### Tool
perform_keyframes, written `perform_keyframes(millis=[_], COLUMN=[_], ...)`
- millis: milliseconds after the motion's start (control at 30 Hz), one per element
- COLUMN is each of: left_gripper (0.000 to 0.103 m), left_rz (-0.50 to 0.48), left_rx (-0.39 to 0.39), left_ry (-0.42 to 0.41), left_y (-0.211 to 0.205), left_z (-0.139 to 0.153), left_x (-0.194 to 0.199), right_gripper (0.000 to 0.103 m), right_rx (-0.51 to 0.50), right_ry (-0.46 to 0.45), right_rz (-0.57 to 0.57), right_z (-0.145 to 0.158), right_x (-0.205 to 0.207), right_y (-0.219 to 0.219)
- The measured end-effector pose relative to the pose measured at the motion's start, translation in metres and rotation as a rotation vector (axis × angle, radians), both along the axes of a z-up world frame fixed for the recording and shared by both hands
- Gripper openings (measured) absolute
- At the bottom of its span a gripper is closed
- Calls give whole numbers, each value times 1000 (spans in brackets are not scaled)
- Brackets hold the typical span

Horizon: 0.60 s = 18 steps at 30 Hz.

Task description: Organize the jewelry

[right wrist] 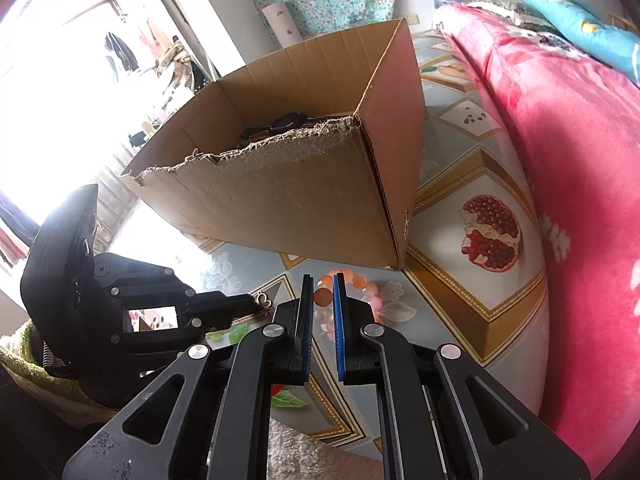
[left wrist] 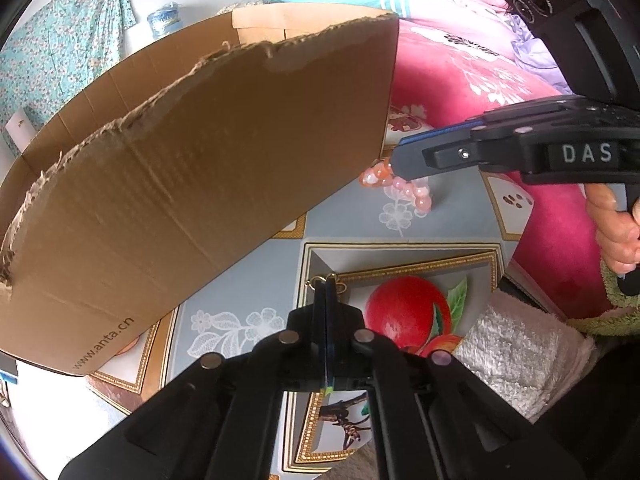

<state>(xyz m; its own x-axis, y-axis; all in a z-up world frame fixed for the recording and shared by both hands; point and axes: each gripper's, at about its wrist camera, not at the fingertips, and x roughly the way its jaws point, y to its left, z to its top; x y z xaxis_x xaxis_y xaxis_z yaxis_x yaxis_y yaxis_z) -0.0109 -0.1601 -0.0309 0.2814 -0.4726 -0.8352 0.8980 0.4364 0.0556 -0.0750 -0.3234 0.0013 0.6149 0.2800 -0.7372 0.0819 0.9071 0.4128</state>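
Left tongs (left wrist: pixel 325 280): blades together, nipping a small gold wire piece (left wrist: pixel 320 281) at their tips, low over the fruit-print cloth (left wrist: pixel 256 276). Right tongs (right wrist: pixel 322 285): clamped narrowly on a pink-orange bead bracelet (right wrist: pixel 362 286), which rests on the cloth just in front of the open cardboard box (right wrist: pixel 288 200). Pink blanket (right wrist: pixel 560 152) lies beside them.
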Motion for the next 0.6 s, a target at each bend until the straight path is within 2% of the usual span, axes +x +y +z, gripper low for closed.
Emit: perform_keyframes(millis=[367,433,500,600], left_gripper=[1,9,30,33], left_rz=[13,7,-1,-26], left_rx=[-62,-57,-44,-37], left_ry=[5,15,-15,-14], left_y=[9,9,8,5], left_z=[13,13,11,7], left_x=[2,3,2,2], right_gripper=[7,7,7,7], right_rx=[1,2,4,5], right_ry=[-4,-3,-3,0], right_rz=[2,4,5,7], right_z=[1,0,0,-1], right_x=[0,1,1,1], right_y=[-2,-2,-1,0])
